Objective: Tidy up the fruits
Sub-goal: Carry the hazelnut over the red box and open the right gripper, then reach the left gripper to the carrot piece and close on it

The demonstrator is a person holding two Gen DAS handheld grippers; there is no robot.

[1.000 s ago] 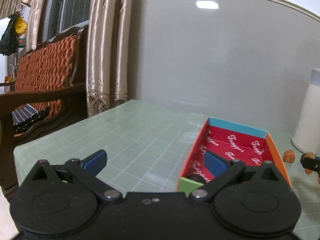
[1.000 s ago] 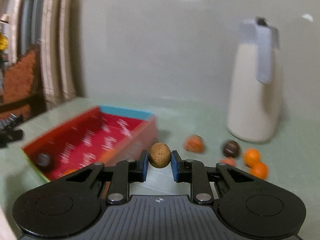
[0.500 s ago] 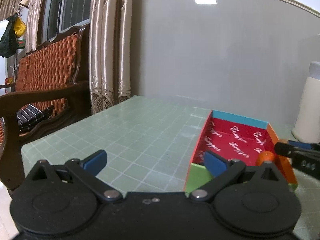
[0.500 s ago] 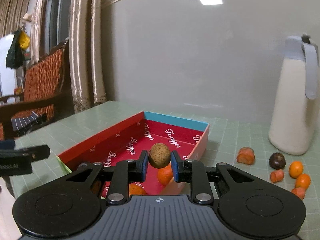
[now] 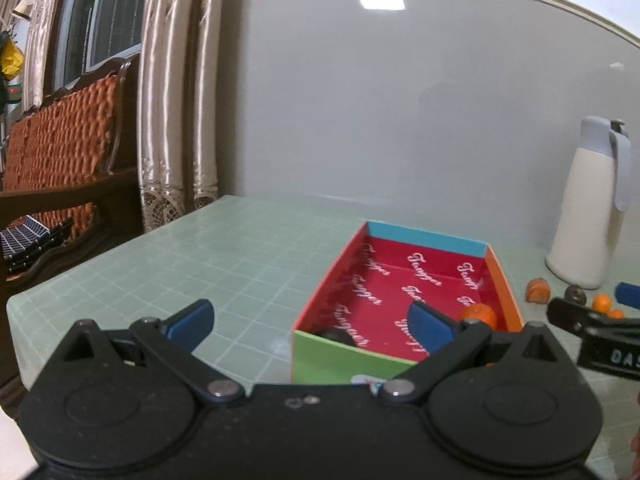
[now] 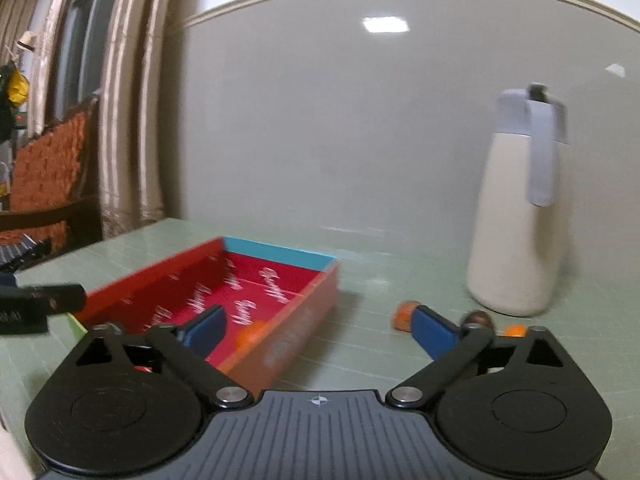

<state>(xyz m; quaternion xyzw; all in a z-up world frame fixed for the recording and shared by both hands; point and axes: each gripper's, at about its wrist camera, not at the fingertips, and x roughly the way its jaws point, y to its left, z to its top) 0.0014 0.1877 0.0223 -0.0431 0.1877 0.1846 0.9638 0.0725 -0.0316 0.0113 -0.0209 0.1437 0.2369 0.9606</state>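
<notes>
Currently the right gripper (image 6: pixel 320 328) has just been opening; its jaws stand wide with nothing between them. The left gripper (image 5: pixel 310 320) is likewise spread and empty. Loose fruits (image 6: pixel 406 314) lie on the table (image 6: pixel 380 344) at 1 o'clock, beside the box (image 6: pixel 292 340). Risk: spread fingers may nudge neighbouring fruits, rolling them away.
</notes>
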